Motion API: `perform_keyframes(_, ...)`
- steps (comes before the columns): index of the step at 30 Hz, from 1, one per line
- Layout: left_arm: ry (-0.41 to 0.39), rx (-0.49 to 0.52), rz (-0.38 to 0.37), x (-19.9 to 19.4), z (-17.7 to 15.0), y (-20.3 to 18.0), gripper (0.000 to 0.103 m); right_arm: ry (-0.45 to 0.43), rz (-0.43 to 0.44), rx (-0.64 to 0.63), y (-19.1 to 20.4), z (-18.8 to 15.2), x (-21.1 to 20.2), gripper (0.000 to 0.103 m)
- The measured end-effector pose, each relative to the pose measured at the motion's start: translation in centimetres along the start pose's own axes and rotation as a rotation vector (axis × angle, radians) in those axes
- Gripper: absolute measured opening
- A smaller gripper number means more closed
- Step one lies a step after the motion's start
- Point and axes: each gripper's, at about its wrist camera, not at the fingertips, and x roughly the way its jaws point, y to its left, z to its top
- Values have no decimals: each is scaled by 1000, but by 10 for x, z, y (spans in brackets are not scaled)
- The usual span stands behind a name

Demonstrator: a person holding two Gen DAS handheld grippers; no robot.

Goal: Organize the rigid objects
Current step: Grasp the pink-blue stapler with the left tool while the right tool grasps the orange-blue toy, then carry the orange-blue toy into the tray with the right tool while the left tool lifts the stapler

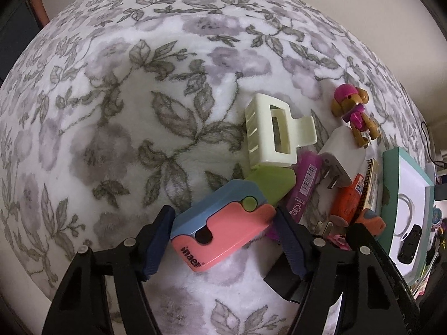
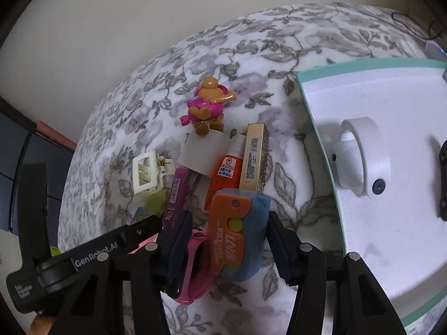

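Note:
A pile of small rigid objects lies on a floral blanket (image 1: pixel 117 106). My left gripper (image 1: pixel 223 234) has its fingers on both sides of a pink, blue and green plastic cutter (image 1: pixel 223 229), touching it. My right gripper (image 2: pixel 227 243) has its fingers around an orange and blue plastic cutter (image 2: pixel 237 234); whether they grip it is unclear. A cream hair claw (image 1: pixel 272 131), a purple tube (image 1: pixel 303 184), a white plug adapter (image 1: pixel 340 162), an orange tube (image 2: pixel 229 167), a gold box (image 2: pixel 254 156) and a toy dog figure (image 1: pixel 354 111) lie together.
A teal-rimmed white box (image 2: pixel 315 128) holding a white round device (image 2: pixel 360 156) stands to the right of the pile. A pink band (image 2: pixel 195 268) lies under my right gripper's left finger. My left gripper shows in the right wrist view (image 2: pixel 83 262).

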Motion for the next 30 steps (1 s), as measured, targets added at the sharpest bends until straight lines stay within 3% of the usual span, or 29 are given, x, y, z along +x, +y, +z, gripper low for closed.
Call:
perform_keyframes(4, -3, 12, 14, 2, 0, -3, 74, 3, 6, 13, -2, 0, 1, 54)
perform_keyframes(9, -6, 29, 23, 2, -2, -5, 73, 2, -4, 28, -6, 0, -4, 42)
perform_keyframes(16, -16, 31, -35, -2, -2, -6, 73, -5, -6, 29, -10, 1, -12, 42)
perform_keyframes(30, -85, 27, -72, -27, -3, -7, 73, -65, 13, 30, -20, 7, -39, 40)
